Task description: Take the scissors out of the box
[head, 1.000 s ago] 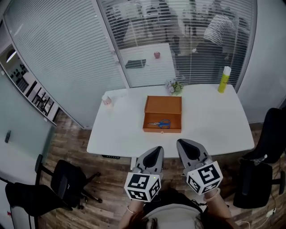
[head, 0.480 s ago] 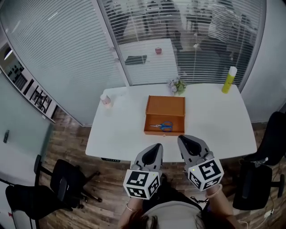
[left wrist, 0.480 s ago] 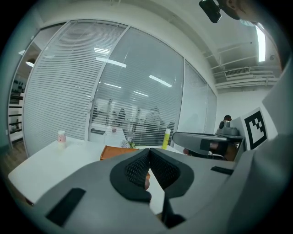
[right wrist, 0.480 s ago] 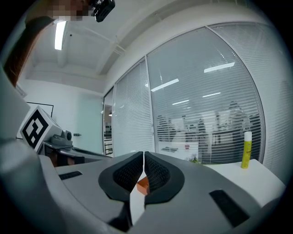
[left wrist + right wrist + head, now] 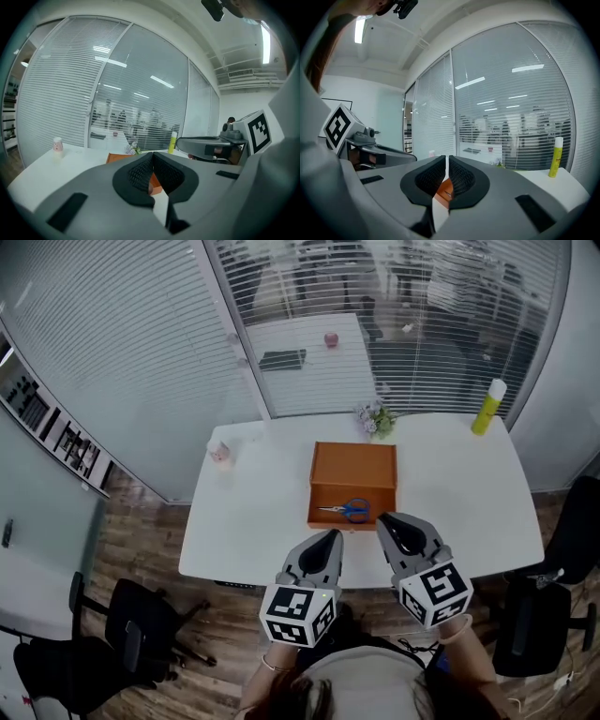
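Observation:
An open orange box (image 5: 353,470) sits in the middle of the white table (image 5: 253,521). Scissors (image 5: 349,510) with blue handles lie flat inside it, near its front wall. My left gripper (image 5: 331,536) hovers over the table's near edge, just short of the box, with its jaws together and nothing in them. My right gripper (image 5: 386,519) is beside it, tip near the box's front right corner. Its jaws are opening and show a thin gap with nothing in it. In the left gripper view, the left gripper (image 5: 152,154) hides most of the box (image 5: 117,157). The right gripper (image 5: 448,158) shows the box (image 5: 443,190) through its gap.
A yellow bottle (image 5: 487,409) stands at the table's far right corner, a pink cup (image 5: 221,454) at the far left, a small flower bunch (image 5: 373,418) behind the box. Black office chairs (image 5: 141,634) stand on the wooden floor on both sides. Glass walls with blinds lie beyond.
Both grippers have moved forward side by side, from short of the table to over its near edge, closer to the box. The scissors and box have not moved.

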`<action>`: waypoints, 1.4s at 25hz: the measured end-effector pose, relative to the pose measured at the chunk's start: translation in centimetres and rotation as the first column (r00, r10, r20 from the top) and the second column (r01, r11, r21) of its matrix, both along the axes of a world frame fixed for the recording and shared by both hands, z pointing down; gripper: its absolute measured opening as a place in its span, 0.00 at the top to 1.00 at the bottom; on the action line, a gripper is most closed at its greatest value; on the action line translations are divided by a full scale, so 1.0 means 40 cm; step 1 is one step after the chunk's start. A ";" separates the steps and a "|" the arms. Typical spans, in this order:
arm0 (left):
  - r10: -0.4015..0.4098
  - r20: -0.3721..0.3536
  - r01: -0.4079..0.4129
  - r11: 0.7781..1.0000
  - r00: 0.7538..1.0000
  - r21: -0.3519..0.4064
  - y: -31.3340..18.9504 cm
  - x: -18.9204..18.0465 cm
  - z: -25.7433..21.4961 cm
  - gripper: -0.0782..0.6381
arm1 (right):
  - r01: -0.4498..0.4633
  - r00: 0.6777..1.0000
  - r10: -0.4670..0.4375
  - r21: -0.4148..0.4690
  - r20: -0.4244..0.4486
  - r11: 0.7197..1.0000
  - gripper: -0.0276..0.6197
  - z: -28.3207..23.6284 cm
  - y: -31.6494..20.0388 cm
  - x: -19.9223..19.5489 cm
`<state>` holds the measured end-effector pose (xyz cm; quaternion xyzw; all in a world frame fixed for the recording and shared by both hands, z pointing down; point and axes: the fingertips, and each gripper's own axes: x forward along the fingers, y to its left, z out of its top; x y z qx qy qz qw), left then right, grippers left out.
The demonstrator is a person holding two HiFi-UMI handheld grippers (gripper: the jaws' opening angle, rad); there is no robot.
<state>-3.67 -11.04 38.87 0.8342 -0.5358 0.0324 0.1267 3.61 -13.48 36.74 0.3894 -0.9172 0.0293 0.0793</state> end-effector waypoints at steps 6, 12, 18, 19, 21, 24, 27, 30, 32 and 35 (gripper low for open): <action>0.036 0.003 -0.036 0.999 0.999 -0.001 -0.048 -0.041 0.011 0.86 | 0.008 0.998 -0.008 0.002 -0.059 1.000 0.89 0.015 -0.044 -0.046; 0.080 0.002 -0.080 0.997 0.997 -0.020 -0.091 -0.079 0.029 0.86 | -0.013 0.995 0.010 -0.023 -0.102 1.000 0.88 0.040 -0.092 -0.086; 0.120 -0.011 -0.121 0.992 0.993 -0.037 -0.119 -0.093 0.046 0.86 | -0.032 0.989 0.026 -0.038 -0.144 0.999 0.87 0.064 -0.123 -0.103; 0.124 -0.013 -0.124 0.991 0.992 -0.039 -0.126 -0.096 0.048 0.86 | -0.034 0.988 0.027 -0.043 -0.151 0.998 0.86 0.069 -0.131 -0.105; 0.127 -0.017 -0.128 0.991 0.992 -0.043 -0.141 -0.097 0.050 0.86 | -0.034 0.986 0.025 -0.053 -0.166 0.998 0.86 0.078 -0.147 -0.106; 0.127 -0.016 -0.127 0.991 0.992 -0.047 -0.162 -0.094 0.055 0.86 | -0.023 0.982 0.011 -0.065 -0.189 0.998 0.86 0.099 -0.168 -0.103; 0.115 -0.014 -0.115 0.992 0.993 -0.048 -0.182 -0.094 0.062 0.86 | 0.003 0.977 -0.019 -0.076 -0.215 0.997 0.85 0.121 -0.185 -0.108; 0.096 -0.017 -0.097 0.994 0.995 -0.053 -0.205 -0.098 0.070 0.86 | 0.033 0.969 -0.054 -0.092 -0.243 0.995 0.84 0.144 -0.204 -0.118; 0.088 -0.015 -0.089 0.994 0.996 -0.056 -0.217 -0.098 0.075 0.86 | 0.054 0.961 -0.080 -0.104 -0.264 0.993 0.83 0.162 -0.216 -0.121; 0.076 -0.016 -0.077 0.995 0.997 -0.062 -0.235 -0.095 0.080 0.86 | 0.091 0.947 -0.125 -0.124 -0.296 0.988 0.83 0.190 -0.231 -0.126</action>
